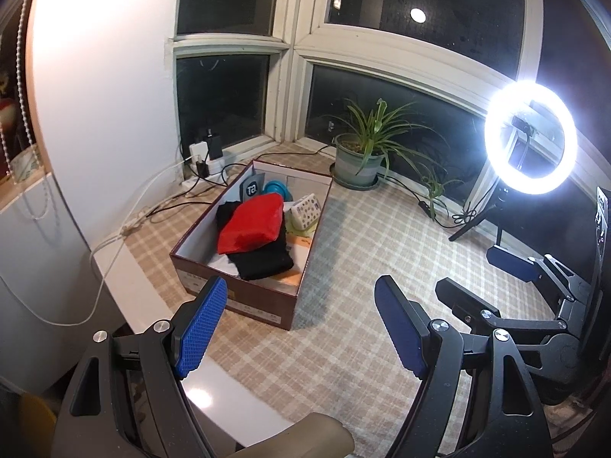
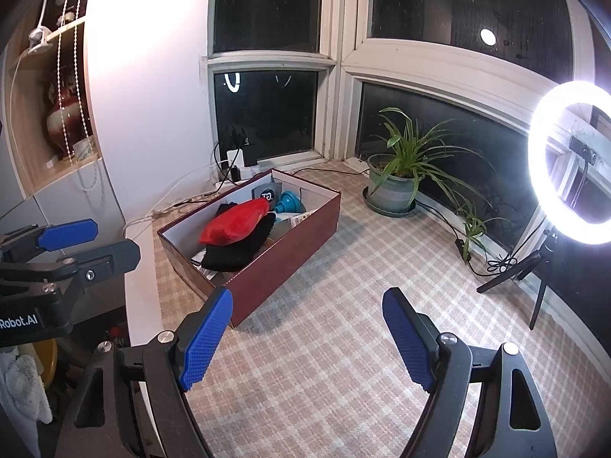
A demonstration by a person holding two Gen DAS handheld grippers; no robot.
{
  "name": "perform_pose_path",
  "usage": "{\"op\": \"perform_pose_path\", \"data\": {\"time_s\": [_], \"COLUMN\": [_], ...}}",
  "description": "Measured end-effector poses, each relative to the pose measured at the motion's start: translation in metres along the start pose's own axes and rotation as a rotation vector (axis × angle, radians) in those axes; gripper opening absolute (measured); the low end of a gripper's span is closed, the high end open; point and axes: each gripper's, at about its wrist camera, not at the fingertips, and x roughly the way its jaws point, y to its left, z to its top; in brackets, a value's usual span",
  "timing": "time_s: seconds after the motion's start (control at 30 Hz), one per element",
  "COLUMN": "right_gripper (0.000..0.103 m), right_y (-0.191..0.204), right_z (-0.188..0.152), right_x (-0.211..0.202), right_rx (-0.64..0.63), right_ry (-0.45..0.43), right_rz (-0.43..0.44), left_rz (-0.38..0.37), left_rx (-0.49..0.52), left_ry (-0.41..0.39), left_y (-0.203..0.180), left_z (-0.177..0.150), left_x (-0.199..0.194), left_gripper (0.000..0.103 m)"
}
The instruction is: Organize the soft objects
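Your left gripper [image 1: 299,328] and right gripper [image 2: 307,337] hover with jaws wide apart, seemingly holding nothing, below the box [image 1: 267,305].

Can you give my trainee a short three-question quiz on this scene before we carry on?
1. True or false: the red cloth lies on top of the black cloth inside the box.
2. What do the left tongs and right tongs hold? A) a cloth each B) nothing C) the plant
3. Fill in: the potted plant stands on the checked tablecloth near the ____.

Key: 1 true; 2 B; 3 window.
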Motion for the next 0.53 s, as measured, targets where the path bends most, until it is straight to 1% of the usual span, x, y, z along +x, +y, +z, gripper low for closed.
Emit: {"op": "perform_pose_path", "data": {"time_s": [0.2, 0.27, 0.37, 0.53], "right_gripper": [0.078, 0.078, 0.078, 0.078], "right_y": [-0.0001, 0.0003, 0.0005, 0.0002], "right_z": [-0.0015, -0.0015, -0.0015, -0.0034], "right_x": [0.0013, 0.0013, 0.0012, 0.0022], "right_rx": [0.001, 0.001, 0.004, 0.004], "right_ry": [0.005, 0.006, 0.005, 0.01], "right_rz": [-0.001, -0.002, -0.001, 0.0], "left_rz": [0.02, 0.015, 0.019, 0.016], "left_rx": [0.003, -0.001, 0.008, 0.008], "left_ry": [-0.003, -0.003, -0.02, -0.006], "left_y": [0.0, 0.0002, -0.0009, -0.0016], "left_z": [0.0024, 0.0017, 0.0008, -0.0007], "left_x": [-0.0004, -0.0011, -0.0031, -0.0018], "left_gripper": [0.08, 0.08, 0.08, 0.08]}}
